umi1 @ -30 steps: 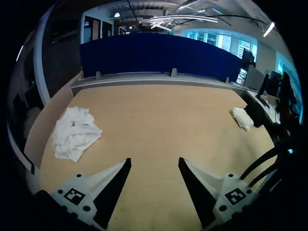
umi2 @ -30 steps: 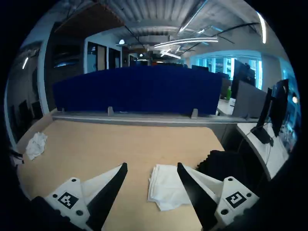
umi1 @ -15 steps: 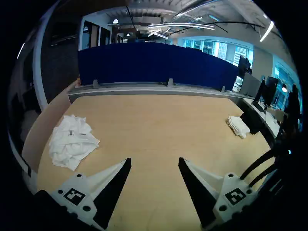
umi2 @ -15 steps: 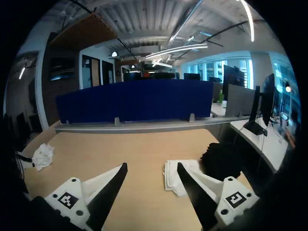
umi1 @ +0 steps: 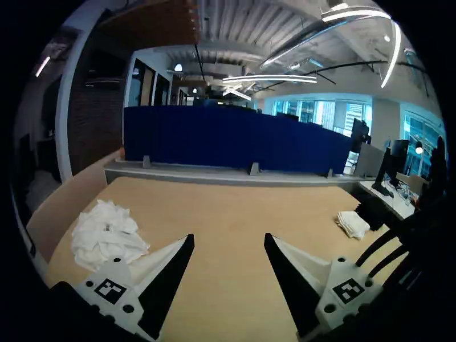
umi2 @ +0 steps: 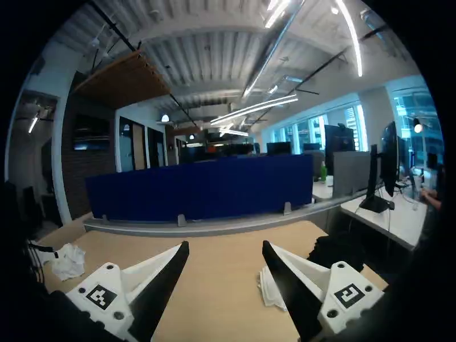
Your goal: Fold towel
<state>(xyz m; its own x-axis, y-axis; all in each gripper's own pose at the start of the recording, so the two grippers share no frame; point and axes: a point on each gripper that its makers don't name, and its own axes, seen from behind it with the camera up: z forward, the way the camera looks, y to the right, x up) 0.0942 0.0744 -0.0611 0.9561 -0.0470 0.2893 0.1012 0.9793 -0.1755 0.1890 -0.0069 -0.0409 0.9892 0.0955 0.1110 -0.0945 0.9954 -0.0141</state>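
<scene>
Crumpled towel (umi1: 108,236): white heap on table (umi1: 228,199), in front of blue partition (umi1: 228,137), toward partition's left end; also small in right gripper view (umi2: 67,262). Judged light, limp, no stiffness; will sag and drag when lifted; not slippery, not fragile. Best hold: free corner or hem at heap's rim, not bunched middle; corners buried in folds, cannot pick one out.

Left gripper (umi1: 228,236): fingers spread, empty, short of heap.

Folded towel (umi1: 352,223): neat stack toward partition's right end.

Right gripper (umi2: 224,245): spread, empty; folded towel (umi2: 271,288) partly hidden behind one finger.
</scene>
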